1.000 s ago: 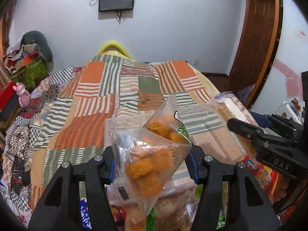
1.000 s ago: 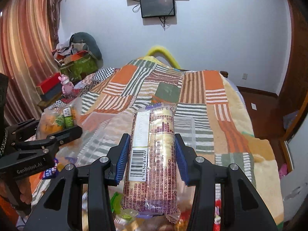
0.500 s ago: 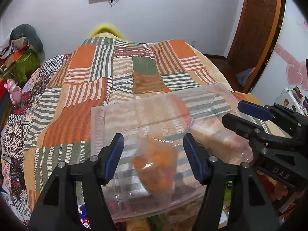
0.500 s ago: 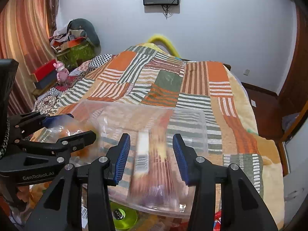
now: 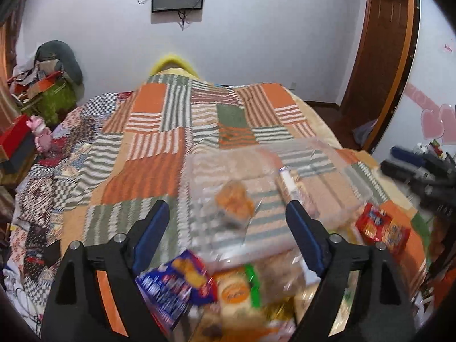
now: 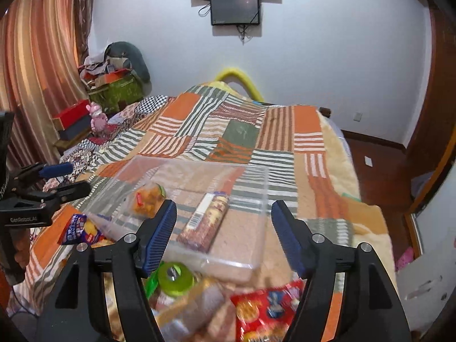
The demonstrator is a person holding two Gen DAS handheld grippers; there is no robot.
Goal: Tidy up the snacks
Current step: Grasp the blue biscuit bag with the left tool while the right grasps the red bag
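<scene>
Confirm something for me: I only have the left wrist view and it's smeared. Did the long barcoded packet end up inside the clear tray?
Observer: Yes. The right wrist view shows the long barcoded packet lying flat inside the clear tray, right of the orange snack bag.
Operator: Is the right hand-held gripper clear of it?
Observer: The right hand-held gripper has just been opening its jaws; the pads touch nothing.
Operator: Anything at the tray's near edge?
Observer: A green-lidded jar sits just in front.
</scene>
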